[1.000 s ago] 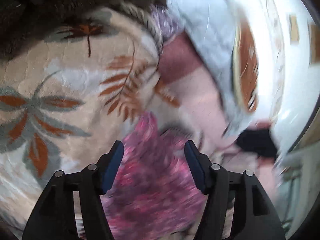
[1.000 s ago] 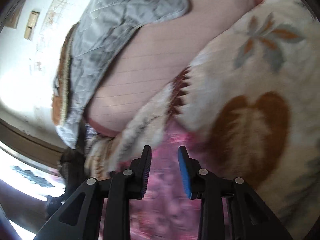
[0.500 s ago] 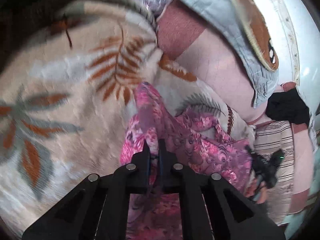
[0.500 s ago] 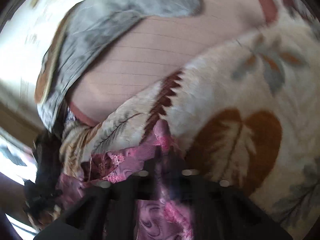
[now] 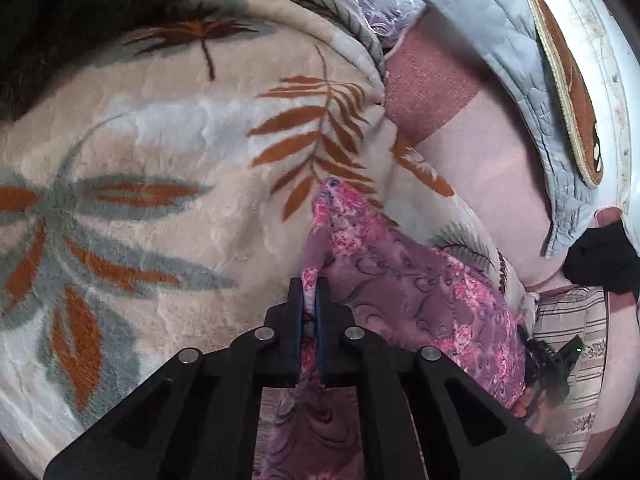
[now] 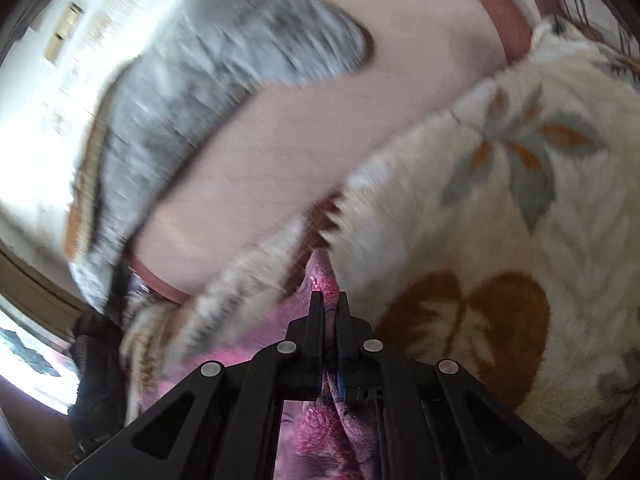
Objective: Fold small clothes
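on a cream plush blanket (image 5: 168,184) printed with rust and grey palm leaves lies the small garment (image 5: 420,292), a pink and purple floral piece of thin cloth, and both grippers have hold of it. in the left wrist view the left gripper (image 5: 310,296) has its jaws pressed together on one edge of the cloth, so that a narrow fold runs up from between the blue pads to a small peak just beyond the fingertips, while the rest of the garment spreads away to the right and downward, draped over the blanket. at the far right end of the cloth the right gripper (image 5: 552,364) shows as a small dark shape, with part of a hand under it. in the right wrist view, which is blurred, the right gripper (image 6: 330,300) also has its jaws pinched on the garment (image 6: 320,428), a pink tuft standing up just past the tips and more of the cloth hanging below the fingers. beyond the blanket lies a pale pink sheet (image 5: 492,160) with a darker pink band, and over its far side a grey quilted cover (image 5: 512,60) with a brown and cream edge. a black cloth (image 5: 604,260) sits at the right, near a striped pillow (image 5: 568,320).
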